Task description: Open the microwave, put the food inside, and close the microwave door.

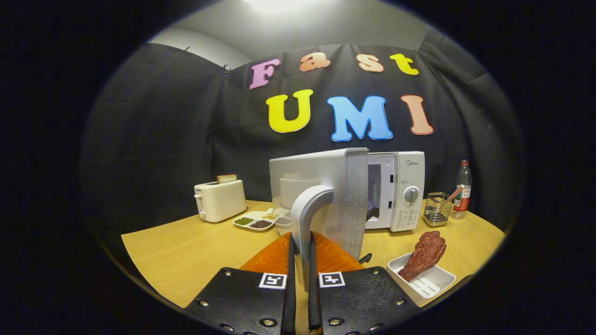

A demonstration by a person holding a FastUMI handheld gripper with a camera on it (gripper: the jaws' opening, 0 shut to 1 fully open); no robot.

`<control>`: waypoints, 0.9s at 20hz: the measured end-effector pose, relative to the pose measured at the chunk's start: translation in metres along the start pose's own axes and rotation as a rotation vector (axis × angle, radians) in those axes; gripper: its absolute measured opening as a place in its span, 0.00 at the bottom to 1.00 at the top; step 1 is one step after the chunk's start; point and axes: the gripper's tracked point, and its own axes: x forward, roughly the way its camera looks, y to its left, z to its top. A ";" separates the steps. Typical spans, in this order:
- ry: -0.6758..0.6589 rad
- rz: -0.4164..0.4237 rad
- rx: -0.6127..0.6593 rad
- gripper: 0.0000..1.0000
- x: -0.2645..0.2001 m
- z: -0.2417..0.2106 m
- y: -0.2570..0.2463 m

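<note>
A white microwave [400, 195] stands at the back of the wooden table [177, 251]. Its door [326, 186] is swung wide open toward me, edge on, and the cavity [375, 186] shows behind it. My gripper [300, 253] is shut on the door's curved grey handle [307, 218], with both fingers pressed against the handle's lower end. The food, a reddish-brown slab of meat [424, 253], leans in a white tray [430, 281] to the right of the fingers, in front of the microwave.
A white toaster [220, 200] with a slice in it stands at the back left. Beside it lies a divided dish of beans [253, 221]. Right of the microwave are a wire basket [437, 209] and a plastic bottle [462, 190].
</note>
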 end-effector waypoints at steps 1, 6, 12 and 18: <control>-0.003 0.007 -0.006 0.11 -0.002 -0.002 0.012; -0.022 0.010 -0.035 0.11 -0.005 -0.006 0.057; 0.006 0.007 -0.043 0.11 -0.011 -0.010 0.076; -0.014 0.287 0.017 0.43 -0.053 0.006 0.099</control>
